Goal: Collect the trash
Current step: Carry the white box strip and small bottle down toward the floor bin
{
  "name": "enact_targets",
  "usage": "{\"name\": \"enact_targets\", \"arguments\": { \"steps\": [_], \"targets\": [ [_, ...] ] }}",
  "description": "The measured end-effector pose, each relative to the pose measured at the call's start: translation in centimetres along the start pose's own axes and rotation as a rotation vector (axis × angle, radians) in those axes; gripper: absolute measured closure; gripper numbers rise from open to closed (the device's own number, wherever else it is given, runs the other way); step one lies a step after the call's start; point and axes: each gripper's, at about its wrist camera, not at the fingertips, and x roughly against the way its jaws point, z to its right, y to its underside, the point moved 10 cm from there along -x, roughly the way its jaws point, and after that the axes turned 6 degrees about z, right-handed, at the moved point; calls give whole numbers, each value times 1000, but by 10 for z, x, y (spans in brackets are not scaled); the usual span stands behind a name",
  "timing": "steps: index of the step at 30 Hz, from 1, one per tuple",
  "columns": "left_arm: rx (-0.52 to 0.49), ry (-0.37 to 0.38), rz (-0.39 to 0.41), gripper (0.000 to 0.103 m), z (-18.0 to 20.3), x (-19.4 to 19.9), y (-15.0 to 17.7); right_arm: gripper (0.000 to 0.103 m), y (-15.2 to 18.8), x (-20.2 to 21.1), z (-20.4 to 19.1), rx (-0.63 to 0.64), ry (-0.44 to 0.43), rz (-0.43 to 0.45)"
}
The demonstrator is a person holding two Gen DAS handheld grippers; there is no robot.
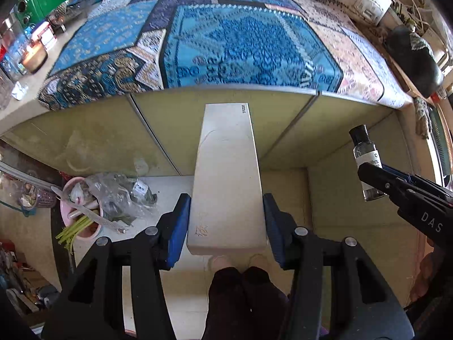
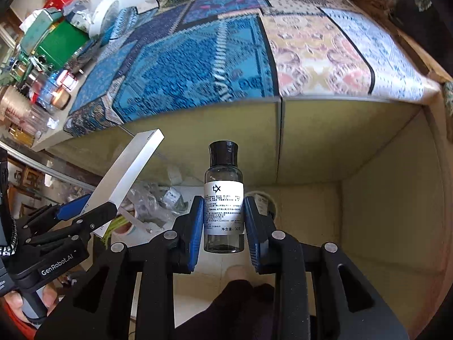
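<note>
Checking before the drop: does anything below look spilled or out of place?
Yes. The pink round bin on the floor is overfull: crumpled clear plastic bags and green stalks hang over its rim, some onto the floor.

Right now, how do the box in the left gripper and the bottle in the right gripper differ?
The white box is long, flat-sided and opaque; the bottle is short, round and clear with a black cap. The box is nearly blank with small print at its far end; the bottle wears a white printed label. The left gripper stands wider on the box than the right gripper on the bottle. Both are clamped near their lower ends, held above the floor.
</note>
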Motion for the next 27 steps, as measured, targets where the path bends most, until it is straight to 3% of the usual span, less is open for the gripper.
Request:
{"name": "enact_targets", "arguments": {
  "steps": [6,13,20,27],
  "targets": [
    [-3,-3,-120,53,13,-84,44,77,45,-56,54,-56,38,-93],
    [19,0,-243,53,19,-206,98,77,100,-162,105,-80,37,-196],
    [23,18,-314,53,17,-345,147,77,154,-296,126,-70,-5,-275],
    [52,47,-364,53,7,-460,178,77,173,-405,141,-61,-16,-291]
  ]
}}
